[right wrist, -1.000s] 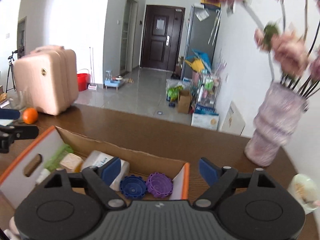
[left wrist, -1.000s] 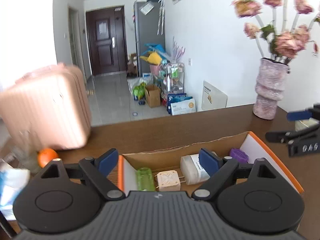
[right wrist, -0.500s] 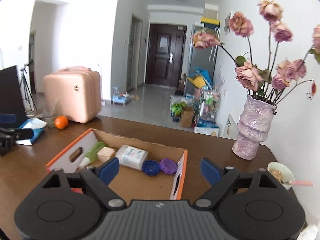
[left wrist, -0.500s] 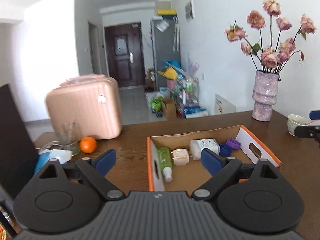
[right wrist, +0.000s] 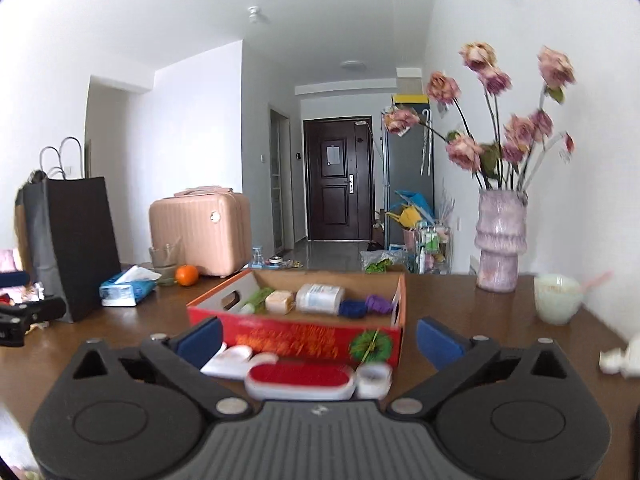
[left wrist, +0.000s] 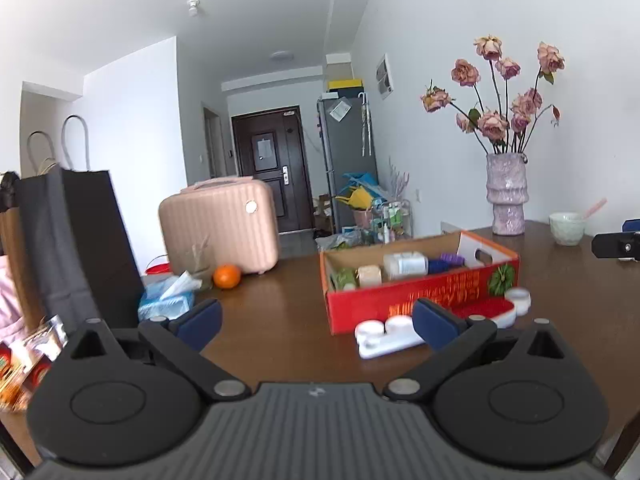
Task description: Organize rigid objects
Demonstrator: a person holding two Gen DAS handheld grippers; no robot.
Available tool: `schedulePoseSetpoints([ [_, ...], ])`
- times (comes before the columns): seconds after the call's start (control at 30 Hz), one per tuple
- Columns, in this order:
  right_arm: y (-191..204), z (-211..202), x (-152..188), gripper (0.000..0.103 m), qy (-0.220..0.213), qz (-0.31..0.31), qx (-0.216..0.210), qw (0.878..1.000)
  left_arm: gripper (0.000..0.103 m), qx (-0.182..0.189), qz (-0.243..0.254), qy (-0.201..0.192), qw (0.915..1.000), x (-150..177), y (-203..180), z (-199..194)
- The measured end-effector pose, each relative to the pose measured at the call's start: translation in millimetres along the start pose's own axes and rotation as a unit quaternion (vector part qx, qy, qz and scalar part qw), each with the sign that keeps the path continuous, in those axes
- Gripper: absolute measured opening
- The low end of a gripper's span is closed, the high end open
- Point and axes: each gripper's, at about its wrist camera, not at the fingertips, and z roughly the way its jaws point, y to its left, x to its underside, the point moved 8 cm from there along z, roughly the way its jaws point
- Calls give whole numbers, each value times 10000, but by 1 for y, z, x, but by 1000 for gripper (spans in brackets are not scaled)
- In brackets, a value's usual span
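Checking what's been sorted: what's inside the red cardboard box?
Inside the red cardboard box: green bottle, beige block, white jar, blue cap, purple cap. The front wall hides the floor.

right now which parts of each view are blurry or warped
Left wrist view: the box and suitcase look fairly sharp, the white cases in front of the box are soft, and the bag leans with fisheye bend. Right wrist view: the roses and the red case are smeared, and the walls curve at the edges.

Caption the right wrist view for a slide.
Open right gripper faces a red cardboard box of small items on a wooden table.
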Motion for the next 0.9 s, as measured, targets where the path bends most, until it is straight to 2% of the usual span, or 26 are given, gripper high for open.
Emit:
schedulePoseSetpoints([
  [0.07,8,-17,18,103,4,93,-64,9999,103,-145,-174,100,9997,18,7,-20],
  [0.17,24,-45,51,103,-69,156,-148,9997,103,-115,-457,324,9984,44,14,-41],
  [0.3,42,-63,83,103,30,-215,-247,9995,103,-211,-340,548,9977,59,12,-43],
  [0.4,45,-64,87,103,30,-426,-126,9990,103,-217,-369,518,9977,56,9,-39],
  [0.53,39,-64,82,103,-165,-300,-46,9994,103,-175,-309,560,9978,59,1,-30],
  [0.63,34,-51,85,103,101,-230,-92,9996,103,-149,-154,603,9979,60,-5,-20],
  [0.9,28,-22,82,103,48,-293,108,9995,103,-3,-75,756,9971,64,-15,21],
])
